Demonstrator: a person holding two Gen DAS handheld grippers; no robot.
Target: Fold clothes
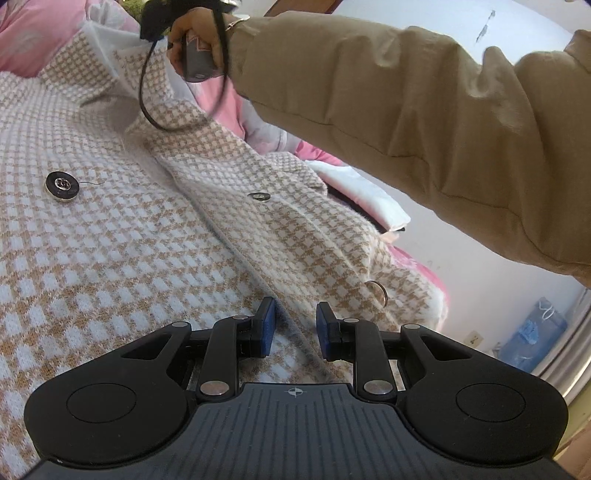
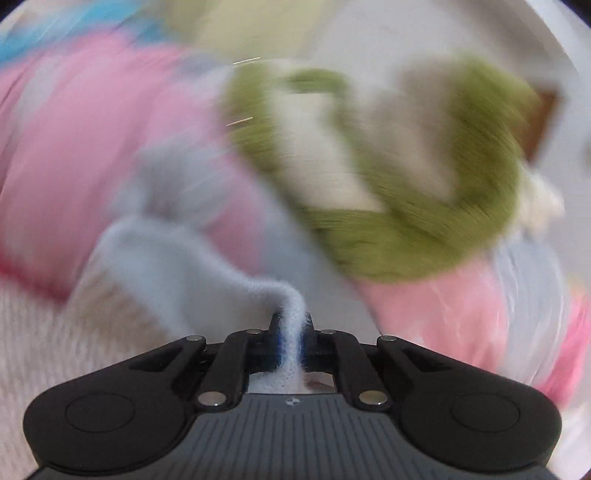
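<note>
Left wrist view: a knitted houndstooth coat [image 1: 129, 229], tan and white with a coarse, nubby weave, lies spread over pink bedding [image 1: 33, 33] and fills the field from 7 to 12 o'clock. Its front placket runs diagonally from the collar at 11 o'clock toward the left gripper [image 1: 295, 325] at 6 o'clock. A round, dark, metal-rimmed button [image 1: 61, 186] sits at 9 o'clock; a second button [image 1: 259, 196], seen edge-on, lies near centre, and a thin metal ring [image 1: 378, 291] rests on the right front panel at 4 o'clock. The left gripper's blue pads stand a little apart, with the placket edge lying in the gap between them; no pad visibly presses on the cloth. A padded tan sleeve [image 1: 406, 122] crosses from 3 to 12 o'clock, its hand [image 1: 195, 37] wrapped around the other tool's handle above the collar.

Right wrist view, heavily motion-blurred: the right gripper [image 2: 291, 332] is clamped on a fuzzy white fold, probably the coat's collar lining, which rises as a soft ridge toward 10 o'clock. A green, shaggy shape [image 2: 424, 229] occupies 1 to 3 o'clock.
</note>
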